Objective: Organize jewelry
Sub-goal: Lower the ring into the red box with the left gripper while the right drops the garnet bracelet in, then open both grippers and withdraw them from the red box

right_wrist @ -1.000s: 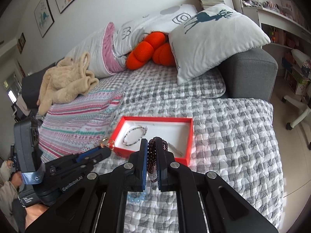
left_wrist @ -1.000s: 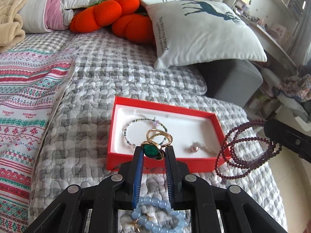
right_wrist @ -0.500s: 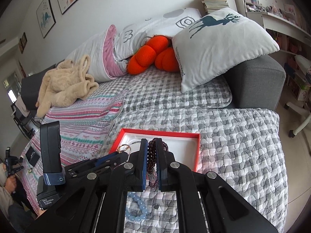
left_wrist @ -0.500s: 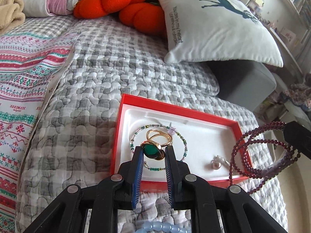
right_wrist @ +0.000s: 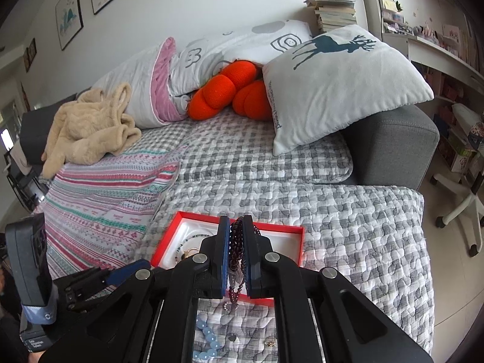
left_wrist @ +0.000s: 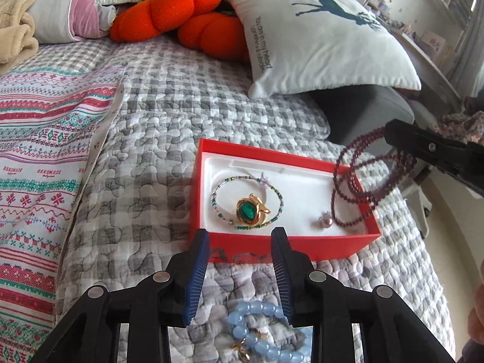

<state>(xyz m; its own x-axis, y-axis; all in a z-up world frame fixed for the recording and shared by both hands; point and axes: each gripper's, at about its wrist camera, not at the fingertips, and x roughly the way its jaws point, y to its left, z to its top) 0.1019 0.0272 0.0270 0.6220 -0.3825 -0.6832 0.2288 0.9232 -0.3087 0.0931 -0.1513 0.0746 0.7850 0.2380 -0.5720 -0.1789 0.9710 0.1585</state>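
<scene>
**Garnet strand hangs over the box's right end**

The right gripper (right_wrist: 235, 254) is clenched on a dark red bead strand (left_wrist: 361, 181), whose loops hang from its jaws over the right end of the red box (left_wrist: 290, 246). In the left wrist view the lowest loops dip inside the box by its right wall, beside the pearl (left_wrist: 326, 221); whether they touch the white lining I cannot tell. The strand hangs roughly top to bottom, so the coming move looks like a lowering and a release. Free lining is at the right end and along the far wall.

The left gripper (left_wrist: 240, 236) is released: its jaws are opening, with nothing between them. It hovers just outside the near wall, toward the left end. The green-stone ring (left_wrist: 250, 210) lies in the box beyond its tips, inside the thin beaded bracelet (left_wrist: 246, 201) at the left half.

Outside the box, on the quilt (left_wrist: 151, 151) near its front edge, lies the pale blue bracelet (left_wrist: 260, 335), under the left gripper's fingers (left_wrist: 198, 272). A small gold piece (right_wrist: 270, 343) lies close by. The left gripper is much the nearer to both, and the blue bracelet lies behind and below its tips, so I judge it would have to draw back and dip.
</scene>
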